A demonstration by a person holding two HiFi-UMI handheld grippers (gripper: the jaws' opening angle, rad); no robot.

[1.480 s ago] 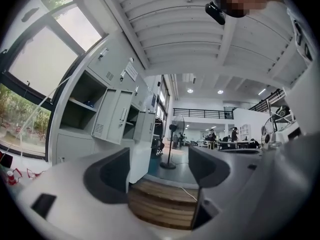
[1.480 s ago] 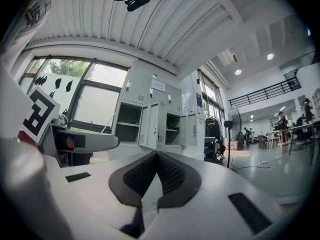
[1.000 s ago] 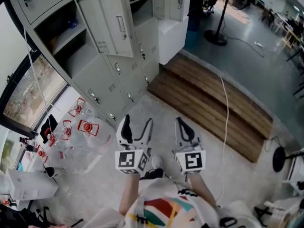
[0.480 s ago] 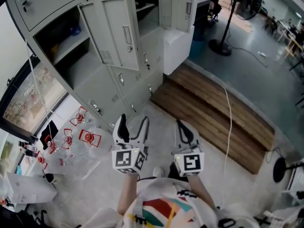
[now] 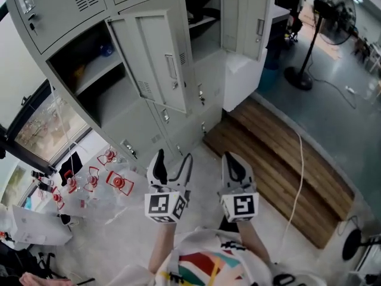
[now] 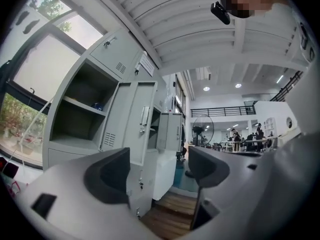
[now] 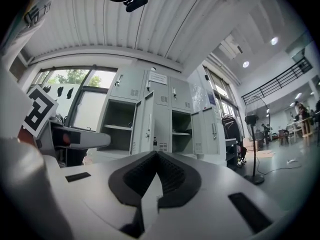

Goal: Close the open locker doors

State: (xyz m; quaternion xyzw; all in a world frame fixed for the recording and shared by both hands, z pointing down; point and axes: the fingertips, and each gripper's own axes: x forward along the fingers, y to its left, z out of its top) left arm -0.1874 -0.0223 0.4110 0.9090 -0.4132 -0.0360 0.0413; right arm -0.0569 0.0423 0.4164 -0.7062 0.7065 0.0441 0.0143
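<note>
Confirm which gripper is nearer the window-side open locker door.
Left. The left gripper is in front of that door, apart from it; the right gripper sits farther aside, toward the wooden platform.

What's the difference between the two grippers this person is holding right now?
The left gripper has its jaws apart; the right gripper's are pressed together. The left gripper is on the side of the plastic bottles, the right gripper on the side of the wooden step. Both are empty and point toward the lockers.
</note>
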